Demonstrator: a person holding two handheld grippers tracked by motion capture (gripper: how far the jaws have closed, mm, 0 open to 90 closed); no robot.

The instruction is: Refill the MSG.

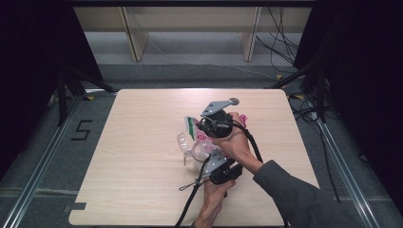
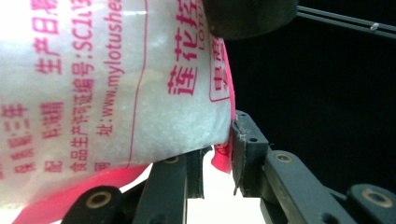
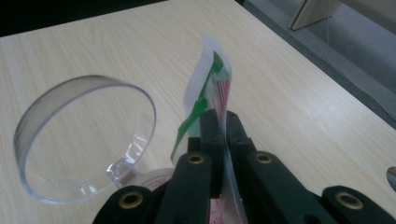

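Right gripper view: my right gripper point(image 3: 223, 122) is pinched shut on the flat top seam of a plastic bag point(image 3: 210, 84), beside a clear cup point(image 3: 84, 140) on the table point(image 3: 289, 102).

The high view shows the bag point(image 1: 196, 129) held up over the middle of the table, between my two hands. My left gripper point(image 2: 218, 161) has its jaws partly closed on the bag's pink bottom corner point(image 2: 222, 154). The bag point(image 2: 116, 84) is full of white grains, so I judge it soft, saggy and fairly heavy for its size, with a slick film that may slide. The sealed seams at top and bottom look like the safest places to hold; squeezing the middle would only shift the grains. The cup looks light, stiff and easily tipped. Count: one bag, one cup, two grippers.
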